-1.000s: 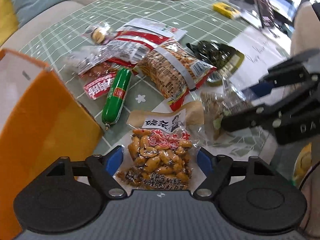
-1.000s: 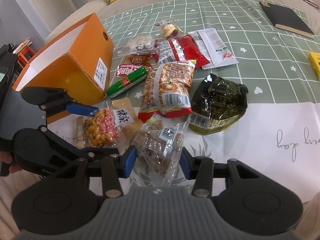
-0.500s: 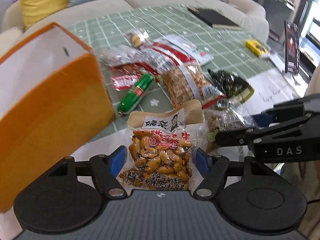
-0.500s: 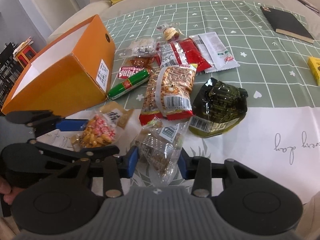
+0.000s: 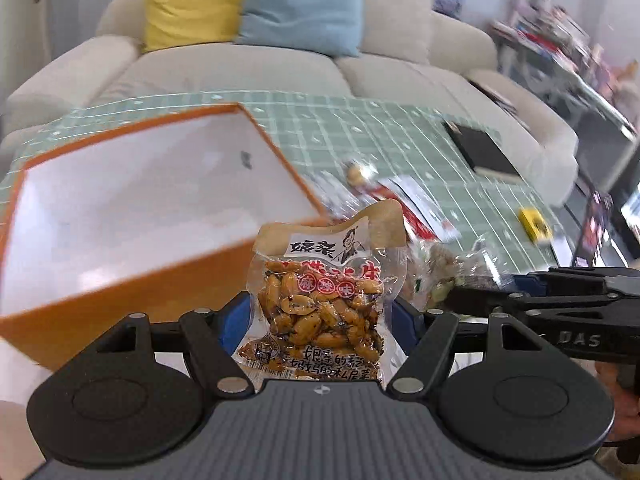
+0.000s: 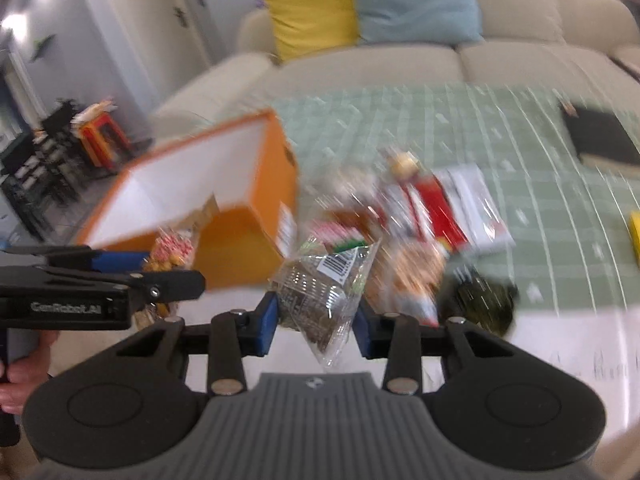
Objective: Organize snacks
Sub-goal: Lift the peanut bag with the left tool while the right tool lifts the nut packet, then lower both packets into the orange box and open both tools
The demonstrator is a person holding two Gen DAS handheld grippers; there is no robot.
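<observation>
Lifting clear of the counter point(image 5: 400, 128), both packets that lay flat a second ago now hang in the air beside the orange box point(image 5: 132, 216), so dropping them in looks next. The left gripper point(image 5: 318, 316) has its jaws pinching the peanut packet point(image 5: 320, 304): clear film, tan header, glossy brown nuts. The right gripper point(image 6: 316, 322), jaws just closing, squeezes a crinkly clear pouch point(image 6: 320, 300), its contents probably nuts too, though blurred.
</observation>
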